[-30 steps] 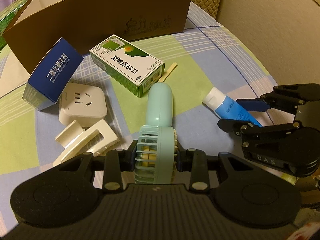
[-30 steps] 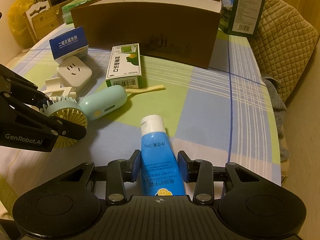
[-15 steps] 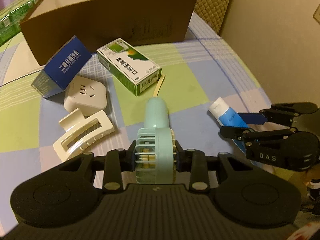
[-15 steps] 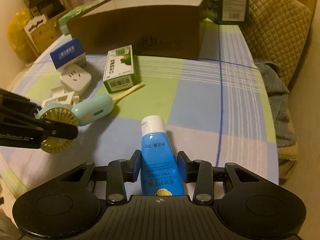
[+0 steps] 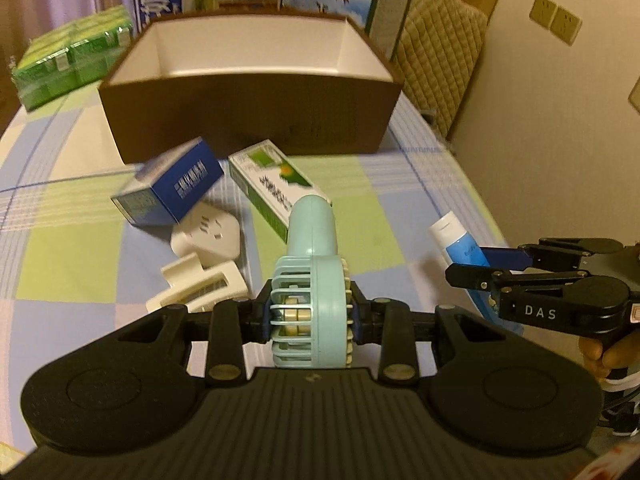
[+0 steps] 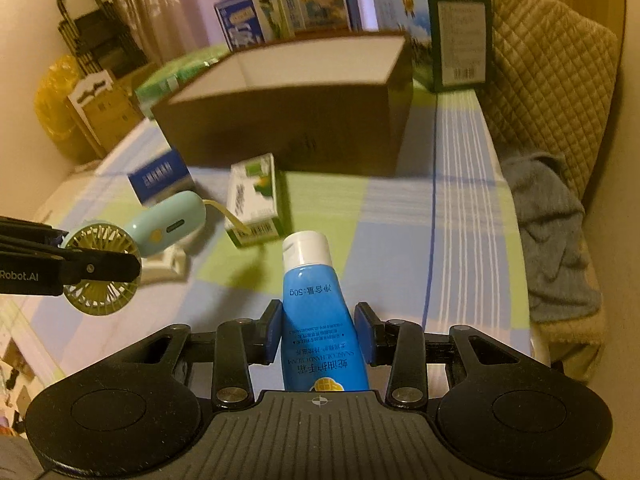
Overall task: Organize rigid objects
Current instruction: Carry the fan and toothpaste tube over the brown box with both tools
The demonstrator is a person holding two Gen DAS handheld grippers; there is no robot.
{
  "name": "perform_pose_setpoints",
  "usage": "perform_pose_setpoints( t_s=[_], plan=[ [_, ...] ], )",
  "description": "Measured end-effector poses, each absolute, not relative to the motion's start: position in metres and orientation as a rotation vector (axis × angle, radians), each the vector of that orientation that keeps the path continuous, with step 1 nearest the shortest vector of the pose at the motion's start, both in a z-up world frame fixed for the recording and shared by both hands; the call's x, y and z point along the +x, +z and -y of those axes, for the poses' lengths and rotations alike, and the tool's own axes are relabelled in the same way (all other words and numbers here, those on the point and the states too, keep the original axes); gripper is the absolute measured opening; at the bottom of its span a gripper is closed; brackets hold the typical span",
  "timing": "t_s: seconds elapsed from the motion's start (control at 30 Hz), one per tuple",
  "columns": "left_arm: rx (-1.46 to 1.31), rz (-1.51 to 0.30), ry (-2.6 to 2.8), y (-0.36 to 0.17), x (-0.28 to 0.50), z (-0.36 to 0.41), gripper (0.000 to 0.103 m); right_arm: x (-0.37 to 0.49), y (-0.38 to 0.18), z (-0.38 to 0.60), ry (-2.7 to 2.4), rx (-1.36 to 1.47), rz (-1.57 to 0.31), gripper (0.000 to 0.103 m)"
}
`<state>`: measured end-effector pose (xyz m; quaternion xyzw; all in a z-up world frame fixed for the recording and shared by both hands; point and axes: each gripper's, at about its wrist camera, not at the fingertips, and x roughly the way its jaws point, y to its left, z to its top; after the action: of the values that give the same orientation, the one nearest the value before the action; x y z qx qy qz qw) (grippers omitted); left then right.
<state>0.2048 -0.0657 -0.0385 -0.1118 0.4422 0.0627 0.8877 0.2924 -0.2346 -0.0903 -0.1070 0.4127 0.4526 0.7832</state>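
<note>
My left gripper point(image 5: 310, 314) is shut on the round head of a mint handheld fan point(image 5: 310, 280), held off the bed with its handle pointing away. My right gripper point(image 6: 320, 330) is shut on a blue hand cream tube point(image 6: 316, 304) with a white cap, also lifted. From the right wrist view the fan point(image 6: 160, 228) hangs at the left in the left gripper point(image 6: 98, 266). From the left wrist view the tube point(image 5: 460, 242) shows at the right in the right gripper point(image 5: 470, 264). An open brown box point(image 5: 248, 120) with a white inside stands behind, also seen as the brown box point(image 6: 288, 128).
On the checked bedspread point(image 5: 400, 208) lie a blue carton point(image 5: 176, 188), a green and white carton point(image 5: 268, 188), a white socket adapter point(image 5: 206, 236) and a cream hair claw point(image 5: 196, 284). Cartons point(image 6: 288, 12) stand behind the box. A quilted cushion point(image 6: 552, 64) and grey cloth point(image 6: 548, 220) lie right.
Both grippers have risen with the fan and the tube, which were lying on the bedspread a second ago. The views now look over the box rim into its white inside.
</note>
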Motion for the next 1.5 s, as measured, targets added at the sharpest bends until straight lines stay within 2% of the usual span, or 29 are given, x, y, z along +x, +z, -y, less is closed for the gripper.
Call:
perform_pose_setpoints(
  t_s=[0.33, 0.83, 1.2, 1.5],
  plan=[
    [-0.237, -0.809, 0.124, 0.002, 0.212, 0.051, 0.029, 0.303, -0.054, 0.213, 1.018, -0.184, -0.829, 0.036],
    [-0.177, -0.705, 0.11, 0.037, 0.278, -0.004, 0.029, 0.352, -0.002, 0.136, 1.045, -0.12, -0.746, 0.036],
    [-0.137, -0.703, 0.151, 0.035, 0.35, -0.061, 0.029, 0.417, 0.012, 0.046, 1.046, -0.073, -0.759, 0.036],
    [-0.125, -0.78, 0.157, 0.007, 0.416, -0.101, 0.029, 0.465, -0.013, -0.024, 0.95, -0.043, -0.856, 0.036]
  ],
)
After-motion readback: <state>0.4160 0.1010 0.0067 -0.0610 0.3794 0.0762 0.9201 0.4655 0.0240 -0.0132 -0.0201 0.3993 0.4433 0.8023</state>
